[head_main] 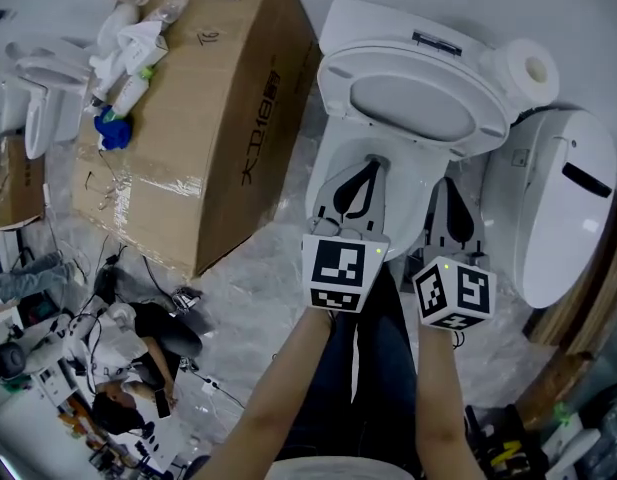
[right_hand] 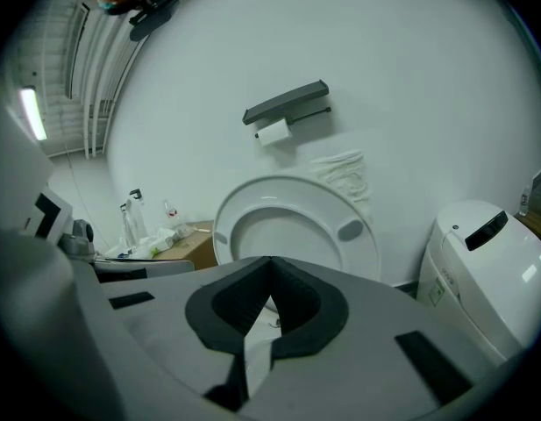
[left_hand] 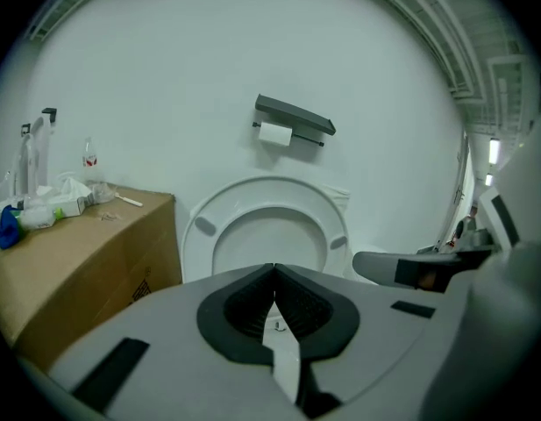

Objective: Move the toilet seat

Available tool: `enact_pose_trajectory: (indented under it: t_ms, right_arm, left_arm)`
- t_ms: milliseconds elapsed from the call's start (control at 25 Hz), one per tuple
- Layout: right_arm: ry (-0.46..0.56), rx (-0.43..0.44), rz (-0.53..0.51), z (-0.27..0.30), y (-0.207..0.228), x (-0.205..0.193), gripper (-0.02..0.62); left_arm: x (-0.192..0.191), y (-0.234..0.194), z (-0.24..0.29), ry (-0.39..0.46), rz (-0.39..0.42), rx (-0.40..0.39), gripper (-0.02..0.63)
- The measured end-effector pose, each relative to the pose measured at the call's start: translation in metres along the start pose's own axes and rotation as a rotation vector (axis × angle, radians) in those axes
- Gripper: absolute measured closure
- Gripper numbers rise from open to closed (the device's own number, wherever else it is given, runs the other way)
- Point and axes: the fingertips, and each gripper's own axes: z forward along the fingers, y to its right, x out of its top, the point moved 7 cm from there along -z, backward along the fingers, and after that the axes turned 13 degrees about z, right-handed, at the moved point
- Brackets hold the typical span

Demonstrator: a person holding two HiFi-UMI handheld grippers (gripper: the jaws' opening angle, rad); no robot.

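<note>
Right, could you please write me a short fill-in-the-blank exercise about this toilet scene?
1. The seat is ____, not lowered.
2. The jaws of the left gripper and the right gripper are both ____ and hold nothing.
3. The brown box beside the seat is made of ____.

Missing words: raised; shut; cardboard.

A white wall (left_hand: 252, 60) ahead of the left gripper (head_main: 372, 164) carries a grey toilet-paper holder (left_hand: 294, 117). A cardboard box (head_main: 208, 118) stands to its left, and a second white toilet (head_main: 563, 198) right of the right gripper (head_main: 450, 184). Plastic sheeting (head_main: 258, 298) covers the floor.
</note>
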Motion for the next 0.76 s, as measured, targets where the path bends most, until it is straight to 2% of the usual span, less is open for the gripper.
enact_pose_trajectory:
  t_ms: [760]
  right_arm:
    - [-0.003, 0.003, -0.016, -0.053, -0.025, -0.032, 0.58]
  left_arm:
    - [-0.025, 0.022, -0.06, -0.001, 0.002, -0.013, 0.592]
